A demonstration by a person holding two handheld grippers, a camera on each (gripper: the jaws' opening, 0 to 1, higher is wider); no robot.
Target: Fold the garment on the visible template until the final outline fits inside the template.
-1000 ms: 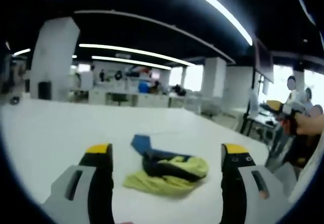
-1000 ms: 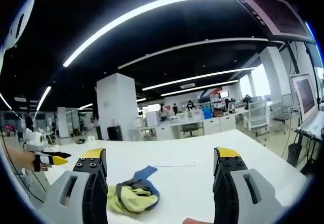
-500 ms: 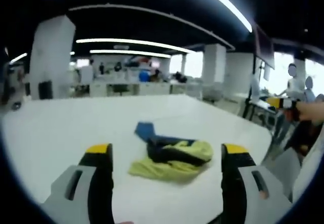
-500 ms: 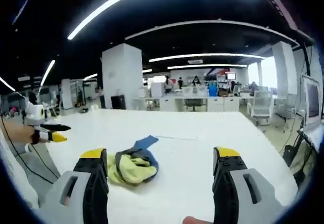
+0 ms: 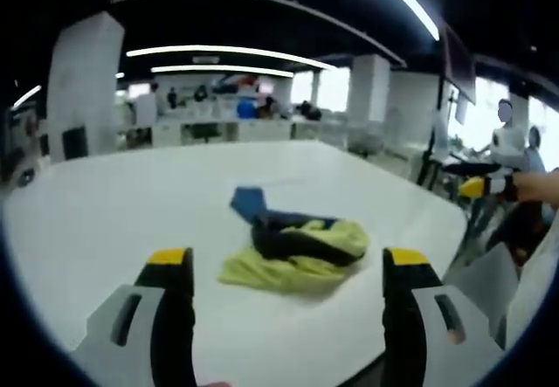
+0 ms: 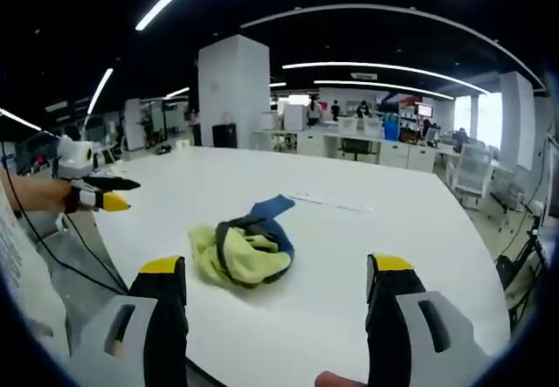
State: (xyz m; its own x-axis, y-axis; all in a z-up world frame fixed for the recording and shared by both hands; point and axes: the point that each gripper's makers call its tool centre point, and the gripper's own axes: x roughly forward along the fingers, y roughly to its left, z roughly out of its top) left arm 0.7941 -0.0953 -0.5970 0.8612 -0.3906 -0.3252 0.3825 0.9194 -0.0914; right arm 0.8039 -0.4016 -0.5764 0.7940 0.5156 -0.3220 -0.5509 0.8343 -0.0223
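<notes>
The garment [image 5: 293,256] lies crumpled at centre frame on the white table [image 5: 105,212], yellow with dark and blue parts. Our left gripper [image 5: 284,269] and right gripper [image 6: 275,278] both stand apart, empty, short of it. We should spread it flat first, gripping opposite edges, not the bunched middle.

A big open office

Long light strips [image 6: 384,65] run across a dark ceiling. Far back stand rows of white desks [image 6: 384,149] with office chairs [image 6: 472,170] and people sitting at them. Thick white pillars [image 6: 232,94] hold up the roof, and a big white table [image 5: 105,221] fills the front.
</notes>
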